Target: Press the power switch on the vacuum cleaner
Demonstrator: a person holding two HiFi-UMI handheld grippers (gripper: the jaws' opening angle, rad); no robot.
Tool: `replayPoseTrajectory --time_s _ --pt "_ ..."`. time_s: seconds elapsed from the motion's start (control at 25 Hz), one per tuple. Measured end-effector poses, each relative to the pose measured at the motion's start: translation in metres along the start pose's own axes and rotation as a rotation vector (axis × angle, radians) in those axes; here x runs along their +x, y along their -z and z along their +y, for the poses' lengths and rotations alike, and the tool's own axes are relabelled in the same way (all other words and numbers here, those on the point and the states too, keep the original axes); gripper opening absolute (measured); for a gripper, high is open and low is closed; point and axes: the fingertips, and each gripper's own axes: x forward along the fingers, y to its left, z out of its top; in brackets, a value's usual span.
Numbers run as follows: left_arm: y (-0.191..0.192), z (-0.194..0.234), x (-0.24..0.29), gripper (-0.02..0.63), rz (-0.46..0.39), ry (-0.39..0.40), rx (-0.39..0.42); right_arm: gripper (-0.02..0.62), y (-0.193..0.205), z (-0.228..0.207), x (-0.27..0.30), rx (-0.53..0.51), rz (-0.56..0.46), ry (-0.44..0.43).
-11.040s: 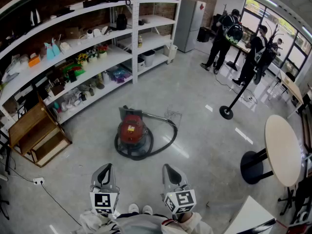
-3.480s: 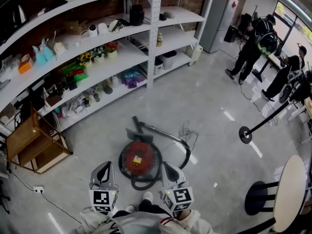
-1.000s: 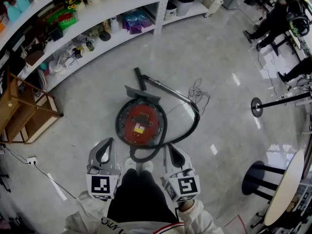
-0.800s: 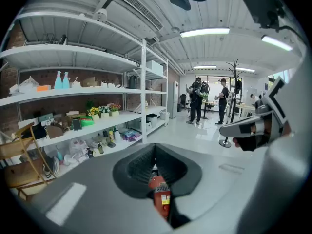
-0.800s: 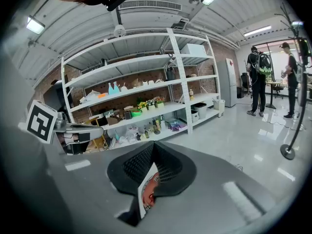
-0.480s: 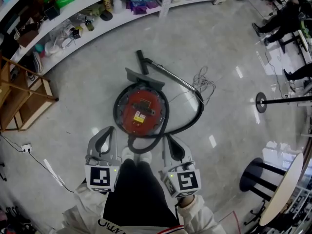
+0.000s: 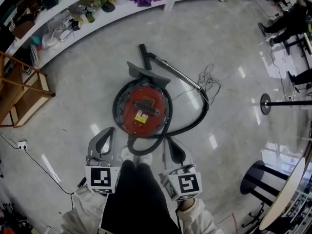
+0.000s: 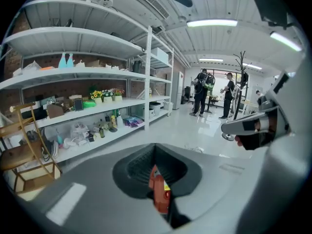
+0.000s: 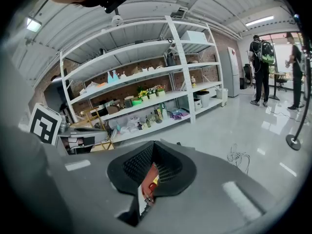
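Nearest, a person stands holding the left gripper (image 7: 108, 130) and right gripper (image 7: 168, 140) low, each with its fingers pressed together on nothing. Just beyond their shoes (image 7: 136, 154), the round red vacuum cleaner (image 7: 142, 110) sits mid-floor, its black hose (image 7: 193, 126) looped around it, untouched. Farthest, cluttered white shelves (image 7: 131, 9) line the floor's edge.

Left gripper (image 7: 111, 129) and right gripper (image 7: 166, 139) hover side by side, jaws seemingly closed.
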Motion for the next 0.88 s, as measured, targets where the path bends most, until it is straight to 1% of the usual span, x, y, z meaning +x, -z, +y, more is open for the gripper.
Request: replayPoseTrajectory --time_s 0.24,0.48,0.72,0.88 --pt "0.021 0.004 0.012 0.0 0.018 -0.013 -0.041 0.0 0.016 -0.007 0.014 0.021 0.016 0.012" --pt "0.038 0.004 0.023 0.0 0.037 -0.004 -0.048 0.0 0.029 -0.006 0.029 0.007 0.037 -0.001" --pt "0.052 0.008 0.026 0.0 0.058 -0.004 -0.057 0.0 0.043 -0.005 0.037 0.042 0.066 0.013" --pt "0.057 0.01 0.028 0.0 0.063 -0.007 -0.065 0.0 0.054 -0.003 0.046 0.039 0.089 0.007"
